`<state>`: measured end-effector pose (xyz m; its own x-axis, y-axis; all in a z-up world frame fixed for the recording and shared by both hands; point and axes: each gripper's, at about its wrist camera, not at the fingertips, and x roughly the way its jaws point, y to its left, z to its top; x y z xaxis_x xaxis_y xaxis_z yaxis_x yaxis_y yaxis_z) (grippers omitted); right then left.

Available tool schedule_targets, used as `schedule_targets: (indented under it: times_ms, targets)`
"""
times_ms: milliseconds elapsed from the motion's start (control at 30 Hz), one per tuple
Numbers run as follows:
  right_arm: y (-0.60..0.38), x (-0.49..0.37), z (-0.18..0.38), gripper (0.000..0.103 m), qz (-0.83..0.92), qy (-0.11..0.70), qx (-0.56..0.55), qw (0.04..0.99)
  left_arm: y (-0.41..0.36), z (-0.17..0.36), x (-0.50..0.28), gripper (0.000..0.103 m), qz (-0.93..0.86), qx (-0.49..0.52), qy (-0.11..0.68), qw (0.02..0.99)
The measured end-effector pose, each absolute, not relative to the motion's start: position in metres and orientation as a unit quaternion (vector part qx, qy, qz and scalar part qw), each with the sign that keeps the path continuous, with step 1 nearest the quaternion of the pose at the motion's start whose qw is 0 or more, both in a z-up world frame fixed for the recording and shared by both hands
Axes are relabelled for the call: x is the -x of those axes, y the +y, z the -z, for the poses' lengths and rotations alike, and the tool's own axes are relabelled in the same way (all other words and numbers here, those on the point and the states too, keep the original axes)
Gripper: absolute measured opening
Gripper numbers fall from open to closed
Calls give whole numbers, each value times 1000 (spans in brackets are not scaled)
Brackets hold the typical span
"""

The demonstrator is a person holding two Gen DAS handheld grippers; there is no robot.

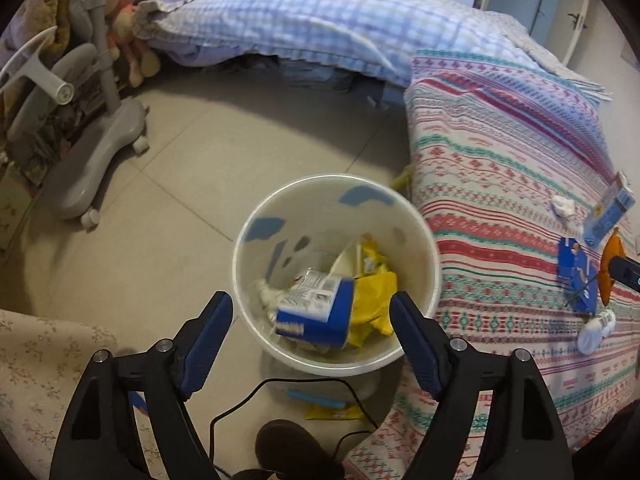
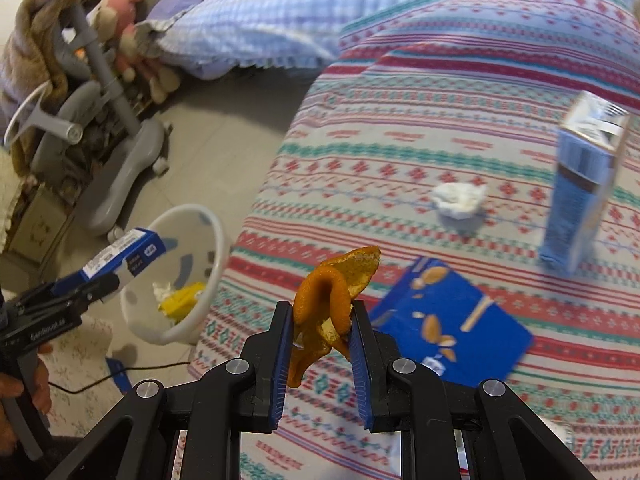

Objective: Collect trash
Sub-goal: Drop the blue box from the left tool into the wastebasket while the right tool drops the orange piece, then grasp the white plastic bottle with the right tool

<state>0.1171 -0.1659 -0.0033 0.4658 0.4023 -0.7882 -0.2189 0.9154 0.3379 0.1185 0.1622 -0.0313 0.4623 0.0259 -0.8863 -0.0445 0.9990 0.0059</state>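
Observation:
A white trash bin (image 1: 424, 248) stands on the floor beside the bed; it also shows in the right wrist view (image 2: 216, 240). My left gripper (image 1: 312, 308) is open above it, and a blue and white carton (image 1: 316, 312) is between the fingers over the bin, with yellow wrappers (image 1: 372, 304) inside. In the right wrist view the carton (image 2: 124, 254) sits at the left gripper's tip. My right gripper (image 2: 322, 312) is shut on an orange peel (image 2: 332, 292) above the bed. A flat blue packet (image 2: 452, 320), a crumpled tissue (image 2: 458, 198) and an upright blue carton (image 2: 584, 188) are on the bedspread.
The patterned bedspread (image 1: 500, 152) fills the right side. A grey chair base (image 1: 92, 156) and plush toys (image 1: 128, 20) stand at the left. A black cable (image 1: 280, 388), a blue strip and a yellow wrapper (image 1: 336, 412) lie on the floor by the bin.

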Motion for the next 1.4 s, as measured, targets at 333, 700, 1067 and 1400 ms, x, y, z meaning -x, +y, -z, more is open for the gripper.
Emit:
schedule_targets:
  times_ms: [333, 700, 1067, 1400]
  targets:
    - [-109, -134, 10, 25, -214, 491, -80, 841, 186, 29, -118, 84, -50, 30, 532, 845]
    - [-33, -159, 26, 25, -254, 508, -73, 820, 215, 21, -120, 84, -81, 45, 518, 850]
    - [1, -178, 33, 29, -265, 519, -77, 809, 223, 21, -122, 84, -92, 53, 517, 850]
    - [-5, -176, 25, 69, -273, 511, -78, 811, 220, 21, -121, 84, -87, 52, 517, 850]
